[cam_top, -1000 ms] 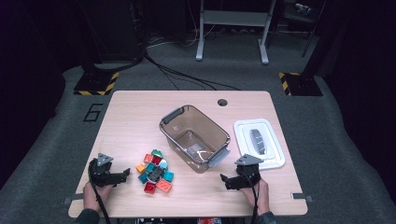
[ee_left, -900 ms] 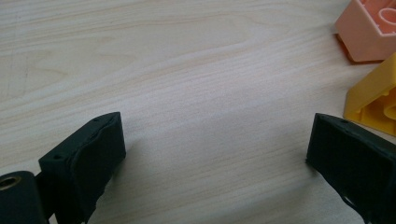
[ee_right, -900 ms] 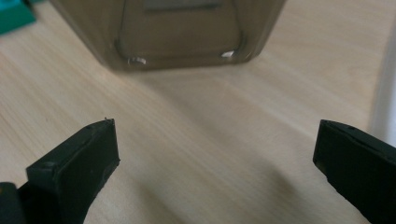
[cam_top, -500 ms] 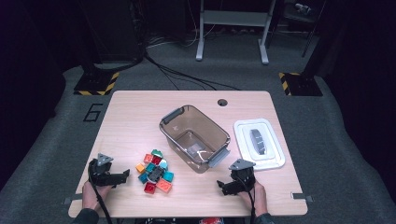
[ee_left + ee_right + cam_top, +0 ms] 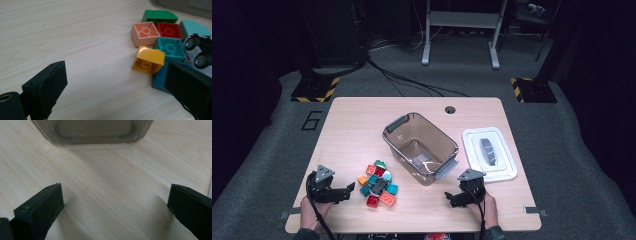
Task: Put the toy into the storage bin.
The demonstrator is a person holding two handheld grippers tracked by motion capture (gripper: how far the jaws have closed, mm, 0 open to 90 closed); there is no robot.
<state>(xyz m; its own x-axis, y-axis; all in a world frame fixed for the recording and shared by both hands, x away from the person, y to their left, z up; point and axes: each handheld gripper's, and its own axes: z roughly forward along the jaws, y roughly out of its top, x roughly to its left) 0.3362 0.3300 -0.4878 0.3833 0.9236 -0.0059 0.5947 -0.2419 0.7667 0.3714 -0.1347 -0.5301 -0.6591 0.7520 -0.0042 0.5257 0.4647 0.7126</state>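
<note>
Two gaping tongs [image 5: 349, 189] [image 5: 450, 198] flanking bricks [image 5: 378, 183]

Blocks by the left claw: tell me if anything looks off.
Mostly normal: the blocks lie in a loose heap on the table, outside the bin. The yellow block sits tilted against a teal one. No damage visible.

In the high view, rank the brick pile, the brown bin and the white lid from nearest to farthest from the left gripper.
From the left gripper:
1. Brick pile, just to its right.
2. Brown bin, mid-table, beyond the pile.
3. White lid, near the table's right edge.
</note>
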